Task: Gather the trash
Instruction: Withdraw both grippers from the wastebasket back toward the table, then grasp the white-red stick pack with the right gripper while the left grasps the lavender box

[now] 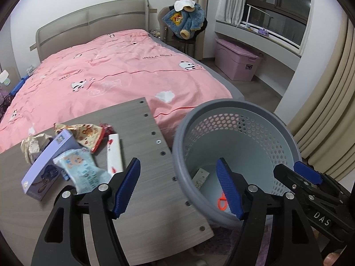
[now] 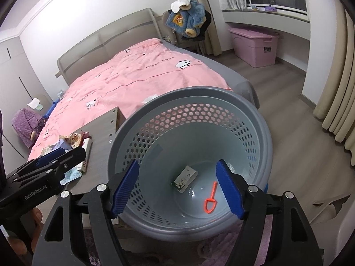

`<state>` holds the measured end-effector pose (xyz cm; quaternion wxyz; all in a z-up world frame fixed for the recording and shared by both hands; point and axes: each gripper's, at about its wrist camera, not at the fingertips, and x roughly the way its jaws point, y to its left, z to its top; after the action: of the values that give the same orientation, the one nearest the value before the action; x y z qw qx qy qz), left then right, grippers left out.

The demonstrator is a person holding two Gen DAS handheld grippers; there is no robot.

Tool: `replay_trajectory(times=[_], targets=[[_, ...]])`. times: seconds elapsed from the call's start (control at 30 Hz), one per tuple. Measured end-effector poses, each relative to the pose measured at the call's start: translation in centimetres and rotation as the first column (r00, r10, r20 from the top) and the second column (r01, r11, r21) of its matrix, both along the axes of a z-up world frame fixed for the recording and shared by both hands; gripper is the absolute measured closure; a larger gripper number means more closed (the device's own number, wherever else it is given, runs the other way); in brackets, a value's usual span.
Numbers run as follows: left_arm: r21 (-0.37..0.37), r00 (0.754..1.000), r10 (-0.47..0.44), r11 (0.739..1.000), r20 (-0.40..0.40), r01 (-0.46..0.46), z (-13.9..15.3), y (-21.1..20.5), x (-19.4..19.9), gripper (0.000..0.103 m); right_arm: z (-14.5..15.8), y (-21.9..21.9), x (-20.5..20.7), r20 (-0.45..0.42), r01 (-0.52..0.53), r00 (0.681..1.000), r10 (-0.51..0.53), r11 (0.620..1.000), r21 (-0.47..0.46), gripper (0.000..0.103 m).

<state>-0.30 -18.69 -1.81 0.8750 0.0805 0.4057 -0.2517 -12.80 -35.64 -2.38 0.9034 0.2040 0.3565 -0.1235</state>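
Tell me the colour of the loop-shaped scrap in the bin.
Bright orange scrap, clearest in the right wrist view.

A grey wood-grain table stands near the pink bed; on its left part lie a purple box, wrappers and a white pack.

Bedroom with white walls and wood-pattern floor. A bed with grey headboard and pink printed cover fills the centre; at 12 o'clock a chair carries a blue plush jacket. At 2 o'clock: a dark window, beige curtains and a pink lidded storage box below the sill.
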Motion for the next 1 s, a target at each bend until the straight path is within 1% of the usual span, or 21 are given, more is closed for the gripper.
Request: replay_trajectory(times=[0.3,0.47,0.67,1.0], targets=[[-0.011,0.998,0.069,0.998,0.01,-0.069,0.1,4.2,0.0,0.035,0.3,2.5,0.9,0.007,-0.05,0.999,0.05,0.999,0.014,0.03],[-0.017,0.992,0.124,0.992,0.022,-0.124,0.1,7.1,0.4,0.034,0.6,4.7,1.8,0.003,-0.091,0.996,0.091,0.996,-0.002,0.03],[-0.02,0.981,0.195,0.981,0.019,-0.195,-0.5,10.7,0.7,0.033,0.4,7.5,2.9,-0.009,-0.149,0.989,0.149,0.989,-0.019,0.029],[-0.008,0.954,0.299,0.954,-0.014,-0.299,-2.3,16.1,1.8,0.033,-0.6,11.4,4.9,-0.041,-0.237,0.971,0.235,0.971,-0.032,0.029]])
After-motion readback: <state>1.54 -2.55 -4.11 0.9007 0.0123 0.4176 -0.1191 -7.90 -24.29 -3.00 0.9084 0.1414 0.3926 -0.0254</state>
